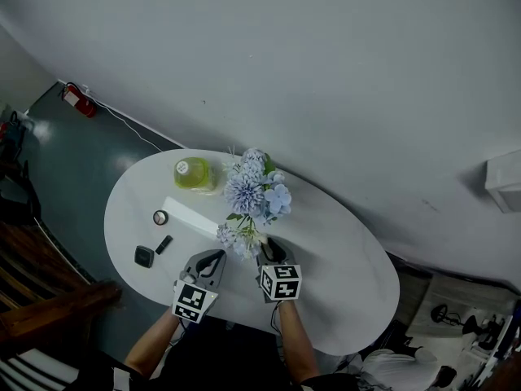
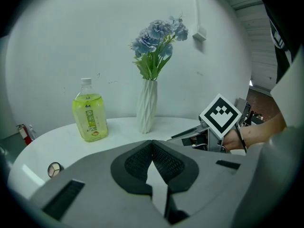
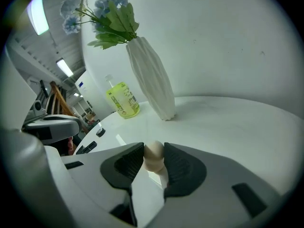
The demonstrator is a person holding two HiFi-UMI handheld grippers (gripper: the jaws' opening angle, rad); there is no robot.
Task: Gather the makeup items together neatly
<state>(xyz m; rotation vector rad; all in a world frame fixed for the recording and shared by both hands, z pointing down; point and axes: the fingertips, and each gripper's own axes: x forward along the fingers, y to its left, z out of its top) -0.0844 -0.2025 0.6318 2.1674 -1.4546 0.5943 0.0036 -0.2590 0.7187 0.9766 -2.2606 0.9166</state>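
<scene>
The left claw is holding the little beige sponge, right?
Not quite. It is the right claw that holds the beige sponge, pinched between its two pads, as the right gripper view shows. The left claw is closed with nothing in it.

I stood over a white oval desk (image 1: 350, 292) with a smooth, shining top. Behind it a plain pale grey wall (image 1: 326, 63) filled most of what I saw, with only a few small marks on it. A small white box (image 1: 503, 182) was fixed on this wall at the right. The floor (image 1: 65, 161) at the left was dark blue-green. A red fire extinguisher (image 1: 79, 98) was there at the foot of the wall, and a thin white cable (image 1: 134, 130) ran from near it toward the desk. Dark brown wooden furniture (image 1: 37, 283) stood at my left. Long ceiling lamps (image 3: 64, 68) were lit.
</scene>
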